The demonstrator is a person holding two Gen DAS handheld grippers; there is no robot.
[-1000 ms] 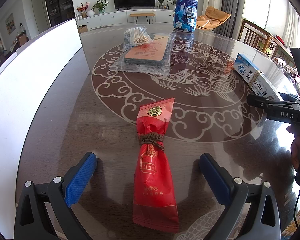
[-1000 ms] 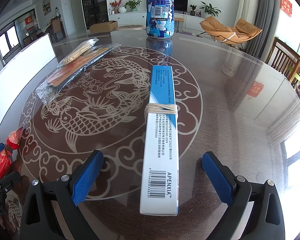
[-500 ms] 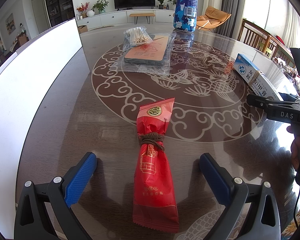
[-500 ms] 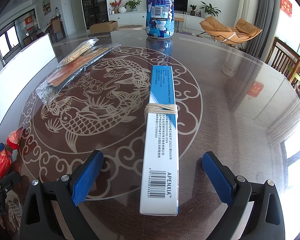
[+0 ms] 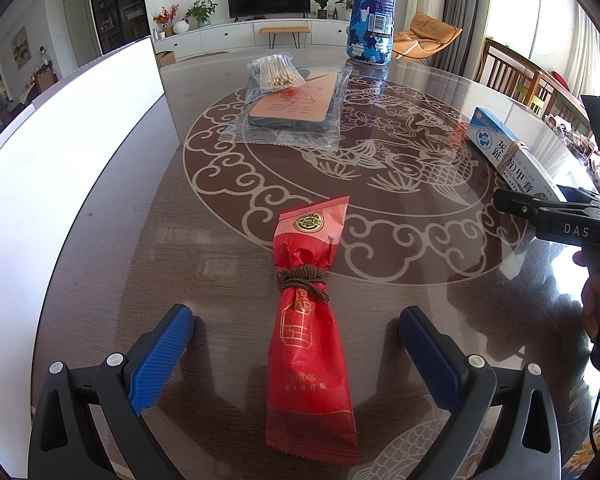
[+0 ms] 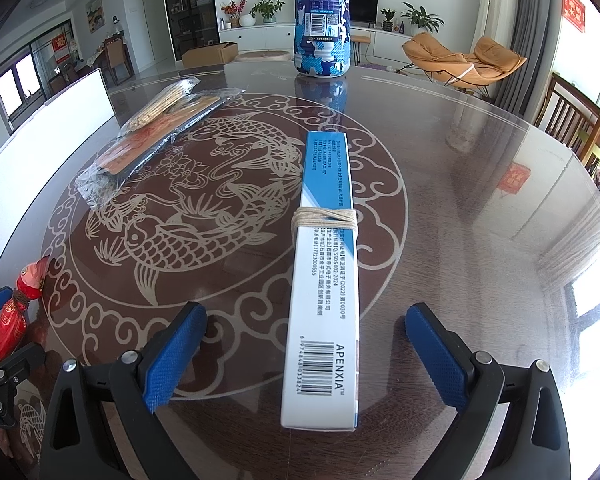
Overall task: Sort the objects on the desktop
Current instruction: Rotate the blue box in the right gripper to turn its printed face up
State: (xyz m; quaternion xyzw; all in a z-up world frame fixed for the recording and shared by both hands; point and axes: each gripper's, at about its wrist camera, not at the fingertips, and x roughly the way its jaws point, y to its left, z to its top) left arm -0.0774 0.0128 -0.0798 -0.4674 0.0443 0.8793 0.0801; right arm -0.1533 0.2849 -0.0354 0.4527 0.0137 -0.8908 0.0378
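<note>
- Round dark glass-topped table [image 5: 148, 240], pale fish pattern.
- Long blue-white cardboard box [image 6: 326, 280], string-tied, at 12 o'clock between my right gripper's [image 6: 306, 346] spread fingers, untouched.
- Red foil packet [image 5: 310, 320], cord-tied, likewise inside my wide-open left gripper [image 5: 296, 350].

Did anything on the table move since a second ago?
No, nothing visibly changed. The left tongs stay open around the red packet, not touching it, and the right tongs stay open around the blue and white box. The bottle and the plastic bag stayed put too.
</note>
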